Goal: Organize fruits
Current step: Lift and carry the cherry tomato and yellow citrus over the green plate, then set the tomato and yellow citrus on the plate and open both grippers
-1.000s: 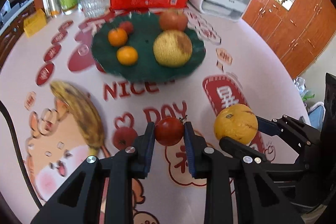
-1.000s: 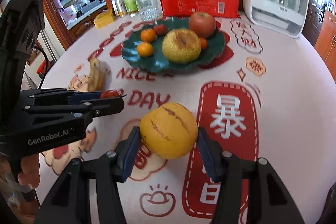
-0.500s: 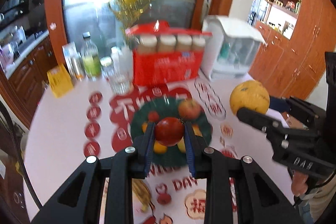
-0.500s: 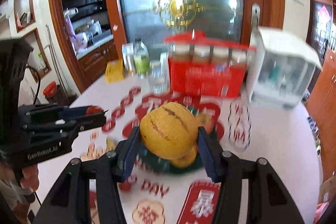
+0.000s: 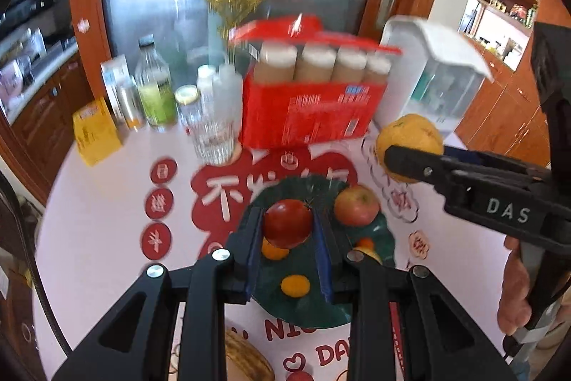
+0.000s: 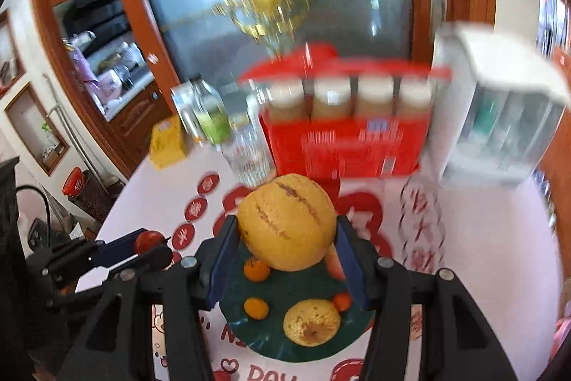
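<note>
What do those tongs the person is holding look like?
Both tongs, left and right, are matte black angular frames with silver screws and blue pads lining the fingers. White "DAS" lettering marks the right one's side; a black cable trails off the left.

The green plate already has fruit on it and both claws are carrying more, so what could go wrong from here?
1. The green plate is crowded: a yellow melon, an apple and small oranges leave little bare space, so the held melon in the right claw could roll off.
2. The left claw with its tomato heads for the same plate, so the two claws may collide.
</note>
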### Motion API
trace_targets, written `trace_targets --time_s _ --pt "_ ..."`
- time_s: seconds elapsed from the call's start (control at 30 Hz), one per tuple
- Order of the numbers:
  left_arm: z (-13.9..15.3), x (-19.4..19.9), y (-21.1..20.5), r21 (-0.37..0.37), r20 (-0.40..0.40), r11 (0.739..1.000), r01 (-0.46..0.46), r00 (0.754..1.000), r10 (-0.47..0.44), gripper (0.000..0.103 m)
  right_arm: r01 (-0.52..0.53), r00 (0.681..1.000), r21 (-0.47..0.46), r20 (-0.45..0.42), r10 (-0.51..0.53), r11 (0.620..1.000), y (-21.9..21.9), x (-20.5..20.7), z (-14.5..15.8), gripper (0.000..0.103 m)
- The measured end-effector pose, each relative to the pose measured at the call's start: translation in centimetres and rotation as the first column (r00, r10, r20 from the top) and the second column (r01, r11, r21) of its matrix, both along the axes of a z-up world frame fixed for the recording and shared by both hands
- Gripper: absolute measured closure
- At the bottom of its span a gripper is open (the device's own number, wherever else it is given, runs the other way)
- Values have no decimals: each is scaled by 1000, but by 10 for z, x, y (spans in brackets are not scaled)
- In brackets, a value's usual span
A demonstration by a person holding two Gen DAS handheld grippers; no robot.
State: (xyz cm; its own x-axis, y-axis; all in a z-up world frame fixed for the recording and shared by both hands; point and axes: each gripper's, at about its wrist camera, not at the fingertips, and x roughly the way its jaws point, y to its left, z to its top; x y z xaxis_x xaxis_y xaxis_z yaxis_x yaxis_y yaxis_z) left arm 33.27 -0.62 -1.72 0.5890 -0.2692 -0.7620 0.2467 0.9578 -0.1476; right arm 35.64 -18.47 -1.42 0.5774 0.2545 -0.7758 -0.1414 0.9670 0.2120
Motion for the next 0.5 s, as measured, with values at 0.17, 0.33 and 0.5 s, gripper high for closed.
trace_targets --time_s 0.17,0.33,0.5 --pt "-59 17 -4 5 -97 1000 6 995 -5 78 12 990 -4 -139 -12 1000 9 12 -65 49" --pt "-104 31 -6 17 -172 1000 19 985 -16 77 16 972 0 -234 -15 1000 17 16 -112 49" --pt "-137 41 -9 21 -229 999 25 973 -19 77 18 956 5 -293 -15 1000 21 21 -141 49"
